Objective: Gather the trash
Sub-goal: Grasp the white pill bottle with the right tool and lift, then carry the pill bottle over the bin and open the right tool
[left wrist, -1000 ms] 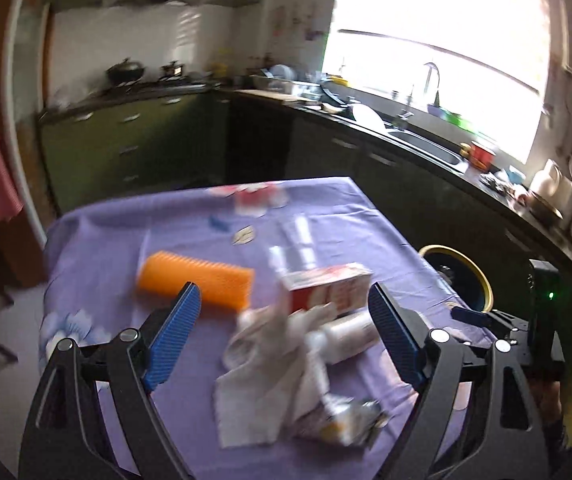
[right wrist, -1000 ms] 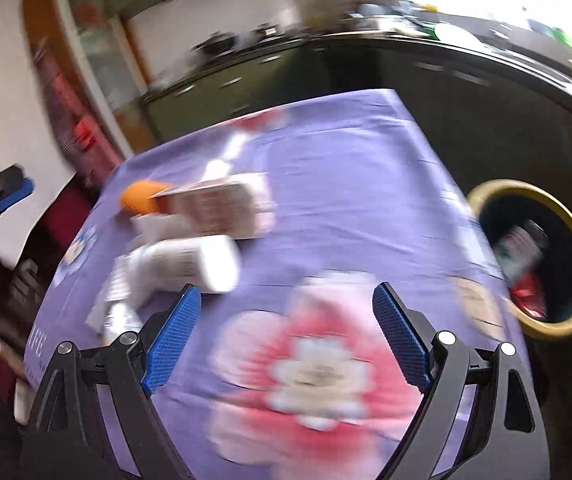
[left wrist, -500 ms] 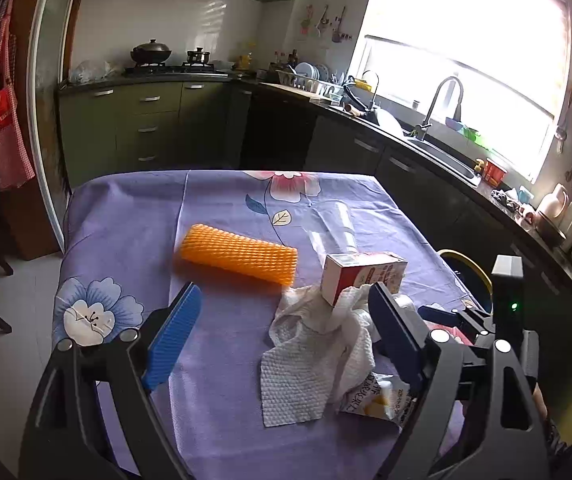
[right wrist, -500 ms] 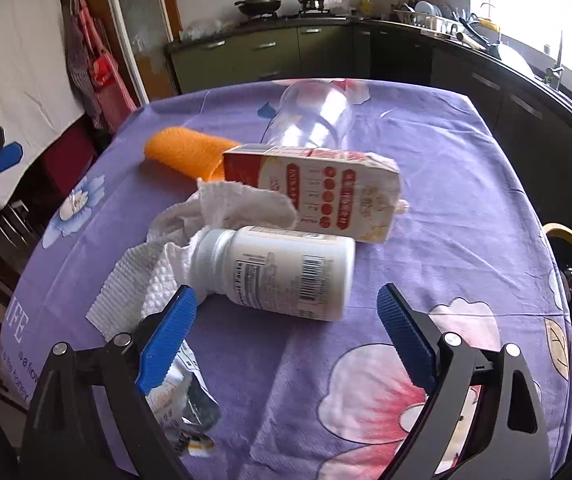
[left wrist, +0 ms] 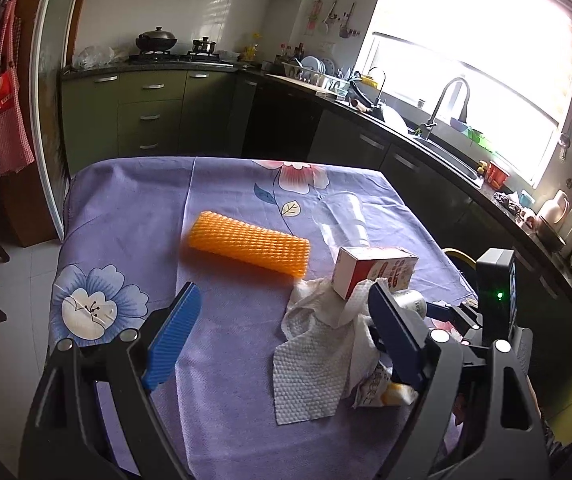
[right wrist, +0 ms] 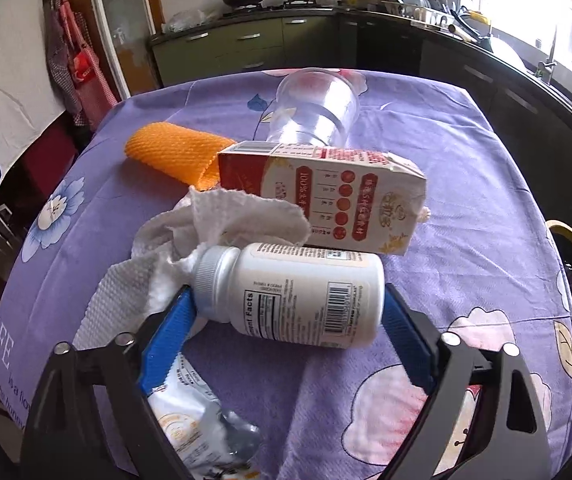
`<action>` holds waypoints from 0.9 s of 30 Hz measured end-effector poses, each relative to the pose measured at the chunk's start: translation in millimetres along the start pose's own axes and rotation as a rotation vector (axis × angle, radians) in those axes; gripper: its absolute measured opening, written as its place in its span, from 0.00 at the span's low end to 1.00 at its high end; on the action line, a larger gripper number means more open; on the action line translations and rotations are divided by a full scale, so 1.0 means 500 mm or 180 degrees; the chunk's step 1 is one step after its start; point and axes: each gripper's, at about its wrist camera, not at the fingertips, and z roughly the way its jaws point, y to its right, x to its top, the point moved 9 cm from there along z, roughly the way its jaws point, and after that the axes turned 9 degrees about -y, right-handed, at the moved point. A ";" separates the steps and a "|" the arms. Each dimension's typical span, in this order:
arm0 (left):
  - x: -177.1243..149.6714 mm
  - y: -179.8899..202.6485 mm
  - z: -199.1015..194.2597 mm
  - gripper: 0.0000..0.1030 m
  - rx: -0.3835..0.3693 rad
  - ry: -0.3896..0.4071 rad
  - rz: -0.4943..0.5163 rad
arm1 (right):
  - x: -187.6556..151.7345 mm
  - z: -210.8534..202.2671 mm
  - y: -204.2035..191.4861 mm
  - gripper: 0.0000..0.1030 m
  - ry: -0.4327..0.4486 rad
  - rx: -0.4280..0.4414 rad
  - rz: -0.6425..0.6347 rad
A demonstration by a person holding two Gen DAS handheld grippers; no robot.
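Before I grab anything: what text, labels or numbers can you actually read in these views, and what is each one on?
"Facts": sideways on the white bottle label; its barcode digits and fine print are too small.
"100%": on the red and white carton; the other characters are unreadable.
"IFE" and "is a flo…": on the purple tablecloth edge, cut off.
Crumpled wrapper: blurred.

Left gripper open over purple tablecloth; orange foam sleeve, paper towel, carton ahead
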 end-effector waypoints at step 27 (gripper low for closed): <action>-0.012 0.049 0.018 0.79 -0.0056 -0.0116 0.0127 | -0.060 -0.148 0.146 0.82 0.0324 -0.0018 0.0359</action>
